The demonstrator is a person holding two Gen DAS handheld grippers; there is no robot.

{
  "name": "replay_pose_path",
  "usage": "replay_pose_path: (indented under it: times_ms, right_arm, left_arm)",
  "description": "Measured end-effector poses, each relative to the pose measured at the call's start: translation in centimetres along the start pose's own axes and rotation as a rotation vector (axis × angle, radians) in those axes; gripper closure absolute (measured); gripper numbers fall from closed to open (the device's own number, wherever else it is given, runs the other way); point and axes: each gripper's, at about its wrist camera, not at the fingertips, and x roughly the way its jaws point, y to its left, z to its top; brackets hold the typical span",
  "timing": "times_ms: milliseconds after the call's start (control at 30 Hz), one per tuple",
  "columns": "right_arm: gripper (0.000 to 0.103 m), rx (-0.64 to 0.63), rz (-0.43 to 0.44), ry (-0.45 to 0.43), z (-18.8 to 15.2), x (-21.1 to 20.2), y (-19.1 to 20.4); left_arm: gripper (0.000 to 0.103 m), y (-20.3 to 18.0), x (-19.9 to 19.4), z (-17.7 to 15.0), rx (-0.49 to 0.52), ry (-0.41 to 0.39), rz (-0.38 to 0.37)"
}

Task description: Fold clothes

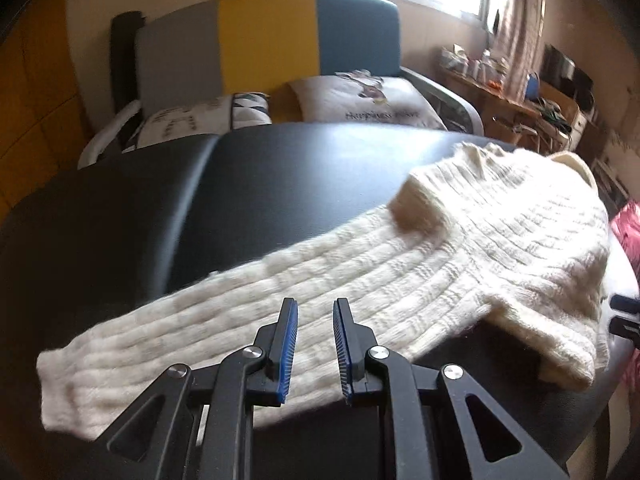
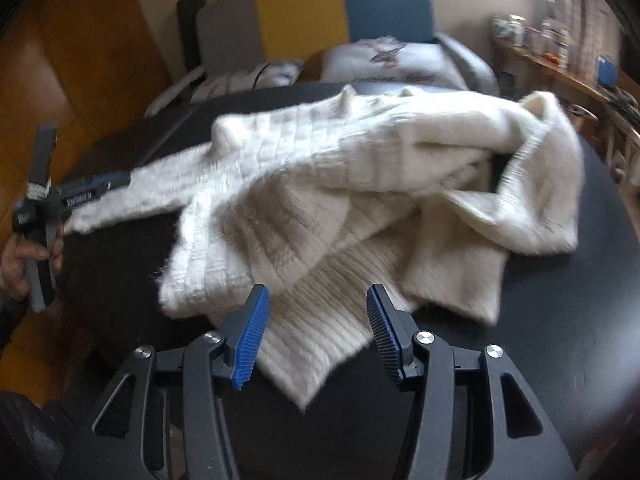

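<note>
A cream ribbed knit sweater (image 1: 500, 232) lies rumpled on the black padded table (image 1: 260, 184). One long sleeve (image 1: 180, 340) stretches toward the lower left in the left wrist view. My left gripper (image 1: 316, 308) hovers over that sleeve with a narrow gap between its blue pads and nothing pinched. In the right wrist view the sweater (image 2: 360, 168) is bunched, and its ribbed hem (image 2: 320, 340) reaches in under my right gripper (image 2: 316, 292). That gripper's pads stand apart and clear of the knit. The left gripper (image 2: 100, 188) also shows at the sleeve's end, held by a hand (image 2: 20, 264).
Behind the table (image 2: 560, 320) stands a sofa with a grey, yellow and blue back (image 1: 268, 40) and printed cushions (image 1: 360, 100). A cluttered wooden shelf (image 1: 520, 92) runs along the right wall under a bright window. Pink cloth (image 1: 628, 224) shows at the right edge.
</note>
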Motion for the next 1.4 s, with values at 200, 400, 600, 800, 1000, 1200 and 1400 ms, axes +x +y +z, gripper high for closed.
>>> replay_pose_path:
  times_ms: [200, 400, 600, 800, 1000, 1200, 1400]
  right_arm:
    - [0.043, -0.098, -0.024, 0.149, 0.6, 3.8, -0.4]
    - [0.073, -0.188, -0.071, 0.151, 0.0, 3.7, 0.9]
    - [0.088, -0.218, -0.149, 0.202, -0.5, 2.6, 1.5]
    - [0.089, -0.21, -0.23, 0.184, -0.2, -3.4, 0.3]
    - [0.097, -0.149, -0.185, 0.253, -3.4, -3.7, -0.3]
    - [0.095, 0.03, -0.025, 0.219, -4.5, -2.4, -2.3]
    - [0.066, 0.114, 0.028, 0.059, -1.5, -6.0, -5.5]
  left_arm:
    - [0.085, 0.6, 2.7, -0.8, 0.027, 0.047, 0.022]
    - [0.083, 0.3, 3.8, -0.9, 0.05, 0.043, 0.047]
    - [0.082, 0.7, 4.1, -0.7, 0.06, 0.049, 0.04]
    - [0.078, 1.6, 4.4, -0.3, 0.079, 0.057, 0.039]
    - [0.078, 1.2, 4.5, 0.0, 0.124, 0.067, 0.078]
    - [0.079, 2.3, 2.9, 1.7, 0.025, 0.053, -0.019]
    - [0.079, 0.5, 2.2, 4.5, 0.055, -0.014, -0.163]
